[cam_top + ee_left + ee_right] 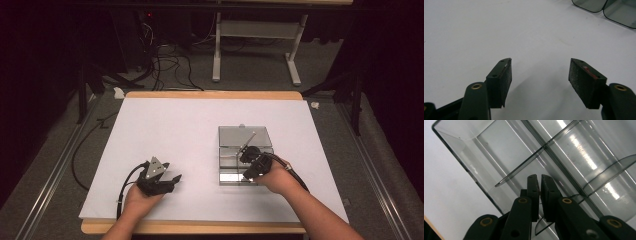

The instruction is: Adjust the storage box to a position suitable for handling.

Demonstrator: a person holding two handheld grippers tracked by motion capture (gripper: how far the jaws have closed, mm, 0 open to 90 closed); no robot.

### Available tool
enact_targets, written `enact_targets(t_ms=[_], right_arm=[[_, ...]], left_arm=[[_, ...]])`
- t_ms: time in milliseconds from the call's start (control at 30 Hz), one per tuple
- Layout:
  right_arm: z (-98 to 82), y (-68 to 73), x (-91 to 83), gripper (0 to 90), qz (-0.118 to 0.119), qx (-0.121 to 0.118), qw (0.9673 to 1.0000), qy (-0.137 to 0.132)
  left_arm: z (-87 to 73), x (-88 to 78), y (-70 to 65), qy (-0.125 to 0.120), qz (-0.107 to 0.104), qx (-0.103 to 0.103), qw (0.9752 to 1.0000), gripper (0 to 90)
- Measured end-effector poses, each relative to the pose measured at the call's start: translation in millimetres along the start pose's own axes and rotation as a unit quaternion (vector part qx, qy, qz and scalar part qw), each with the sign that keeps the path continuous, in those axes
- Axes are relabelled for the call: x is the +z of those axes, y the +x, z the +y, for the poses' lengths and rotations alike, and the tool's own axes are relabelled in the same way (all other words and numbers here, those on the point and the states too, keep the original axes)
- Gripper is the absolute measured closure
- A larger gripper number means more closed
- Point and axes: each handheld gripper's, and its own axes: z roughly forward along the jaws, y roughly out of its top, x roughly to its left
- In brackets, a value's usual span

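1. Holding a thin clear divider (pixel 541 223) between its pads, the right gripper (pixel 539 195) is down inside the clear box (pixel 245 135); its jaws are almost together, clamped on this small curved plate, which I judge is being slid into a slot of the box or pulled out of it.
2. This box stands on the right half of the white table (pixel 175 125), with its lid laid flat behind it; inside, a long wall crosses the short dividers, so there are several compartments; I cannot tell which slot the held divider belongs to.
3. Such a pinch on the edge keeps the thin plate upright and steady, I think, because it is slippery and can tilt easily.
4. In the high view the right hand (pixel 272 177) reaches forward over the near wall of the box, with the gripper pointing down and away.
5. Resting well apart on the near left of the table, the left gripper (pixel 540 72) has its jaws wide apart with nothing between them; it points level over the bare surface, toward the box, probably waiting to steady it.
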Motion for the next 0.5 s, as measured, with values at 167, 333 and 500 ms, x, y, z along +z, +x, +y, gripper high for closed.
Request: enact_targets(t_ms=[167, 333, 500], right_arm=[[0.7, 1.1, 3.3, 86.4, 0.002, 0.006, 1.0, 0.002], [0.2, 1.5, 6.1, 85.7, 0.0, 0.0, 1.0, 0.003], [-0.1, 1.1, 4.0, 83.3, 0.004, 0.006, 1.0, 0.003]], left_arm=[[0.0, 0.0, 0.0, 0.0, 0.0, 0.0, 1.0, 35.6], [0.0, 0.0, -0.2, 0.0, 0.0, 0.0, 1.0, 35.6], [0.0, 0.0, -0.1, 0.0, 0.0, 0.0, 1.0, 35.6]])
